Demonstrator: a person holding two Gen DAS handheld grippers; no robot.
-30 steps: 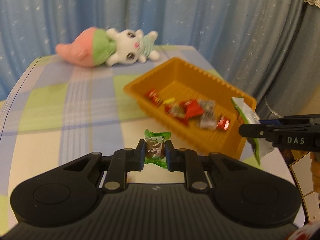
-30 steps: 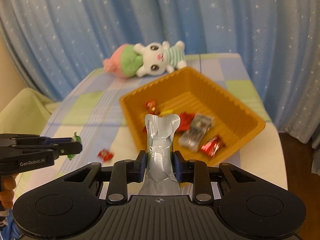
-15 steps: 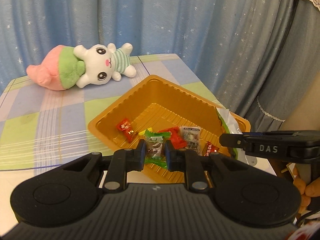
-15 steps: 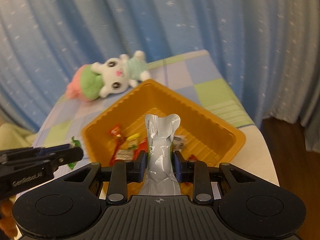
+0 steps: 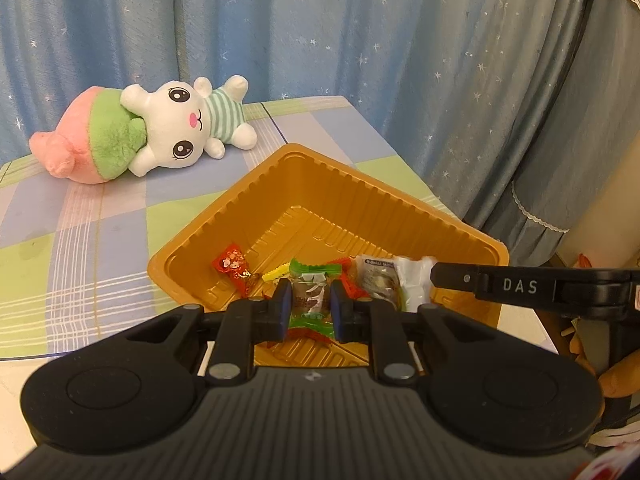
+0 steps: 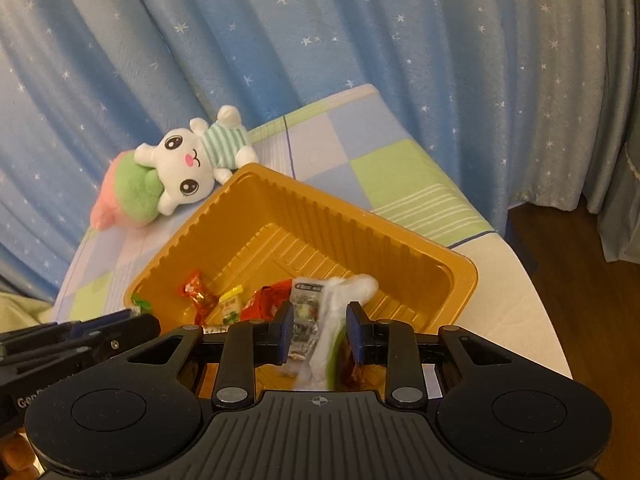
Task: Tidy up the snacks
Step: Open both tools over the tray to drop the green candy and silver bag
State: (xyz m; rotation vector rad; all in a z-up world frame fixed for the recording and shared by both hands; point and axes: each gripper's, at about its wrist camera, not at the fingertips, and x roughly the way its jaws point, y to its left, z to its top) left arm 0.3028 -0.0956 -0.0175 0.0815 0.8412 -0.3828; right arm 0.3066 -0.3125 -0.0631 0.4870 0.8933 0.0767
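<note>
An orange plastic tray (image 5: 336,184) (image 6: 280,208) sits on the checked table and holds several wrapped snacks. My left gripper (image 5: 310,304) is shut on a green-ended candy (image 5: 310,296) and holds it over the tray's near side. My right gripper (image 6: 320,328) has its jaws spread, and the silver-white packet (image 6: 332,320) hangs loose and blurred between them over the tray. The right gripper also shows in the left wrist view (image 5: 436,280), with the packet (image 5: 414,280) at its tip.
A plush bunny (image 5: 168,128) (image 6: 188,168) lies on the table behind the tray. Blue star curtains hang behind and to the right. The table edge and wooden floor (image 6: 580,264) are at right.
Both grippers moved over the tray. The right gripper's jaws have spread and the silver packet, held upright before, now tilts and slips free. The left gripper still holds its candy.
</note>
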